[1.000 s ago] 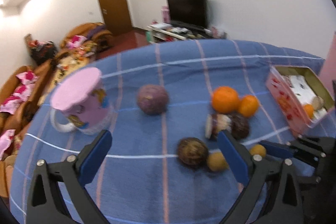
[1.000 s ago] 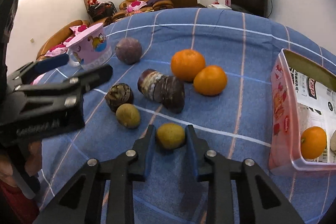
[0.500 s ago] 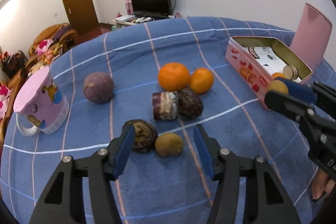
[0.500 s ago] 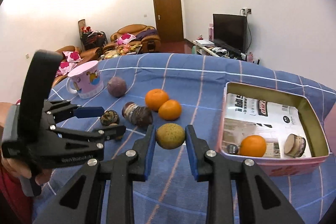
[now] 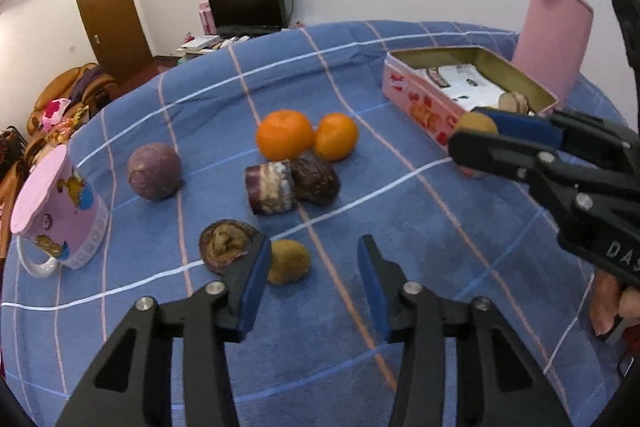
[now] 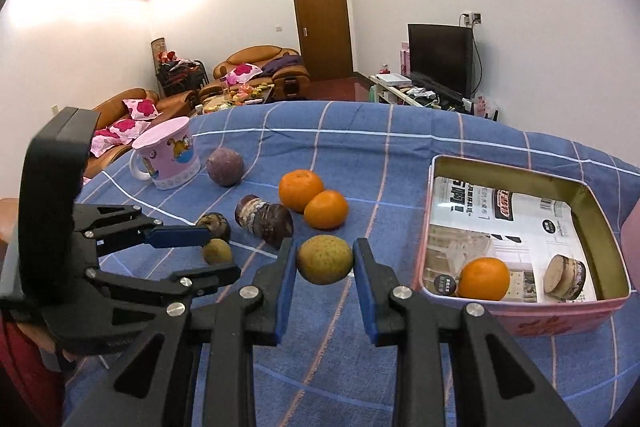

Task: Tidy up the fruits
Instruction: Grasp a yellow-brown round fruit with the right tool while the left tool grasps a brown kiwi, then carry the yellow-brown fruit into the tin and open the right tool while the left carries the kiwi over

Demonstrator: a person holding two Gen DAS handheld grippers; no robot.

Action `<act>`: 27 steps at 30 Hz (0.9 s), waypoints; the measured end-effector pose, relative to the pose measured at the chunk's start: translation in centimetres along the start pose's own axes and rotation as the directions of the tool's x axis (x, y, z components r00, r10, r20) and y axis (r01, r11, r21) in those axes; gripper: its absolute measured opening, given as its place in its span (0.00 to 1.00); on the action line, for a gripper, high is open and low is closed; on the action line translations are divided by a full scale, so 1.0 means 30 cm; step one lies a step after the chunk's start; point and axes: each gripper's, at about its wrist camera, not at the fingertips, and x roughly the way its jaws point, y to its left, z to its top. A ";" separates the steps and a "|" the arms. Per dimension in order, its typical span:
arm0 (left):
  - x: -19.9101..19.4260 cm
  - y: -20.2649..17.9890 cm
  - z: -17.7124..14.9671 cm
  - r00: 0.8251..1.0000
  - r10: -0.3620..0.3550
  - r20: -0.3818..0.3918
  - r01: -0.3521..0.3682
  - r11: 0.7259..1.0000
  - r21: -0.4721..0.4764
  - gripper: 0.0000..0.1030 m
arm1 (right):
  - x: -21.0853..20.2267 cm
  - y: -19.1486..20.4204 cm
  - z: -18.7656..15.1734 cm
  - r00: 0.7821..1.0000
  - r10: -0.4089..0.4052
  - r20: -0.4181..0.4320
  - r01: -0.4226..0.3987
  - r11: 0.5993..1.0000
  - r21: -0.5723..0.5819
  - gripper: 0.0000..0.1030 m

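Fruit is lying loose on the blue cloth [image 5: 400, 227] while the right gripper [image 6: 324, 259] is pinching 1 brownish fruit [image 6: 325, 259] clear of it, apparently bound for the tin [image 6: 520, 319], and the left gripper [image 5: 310, 279] is closing around another brownish fruit [image 5: 289, 261].

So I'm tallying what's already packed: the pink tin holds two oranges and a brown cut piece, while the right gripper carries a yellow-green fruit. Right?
Not quite. The right wrist view shows one orange in the pink tin, not two, next to the brown cut piece. The rest holds: the right gripper carries the yellow-green fruit.
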 end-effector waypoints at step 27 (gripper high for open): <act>0.026 0.052 -0.042 0.998 0.025 -0.063 -0.028 0.999 -0.043 0.27 | 0.031 0.011 -0.010 1.000 0.001 -0.029 -0.001 1.000 -0.010 0.29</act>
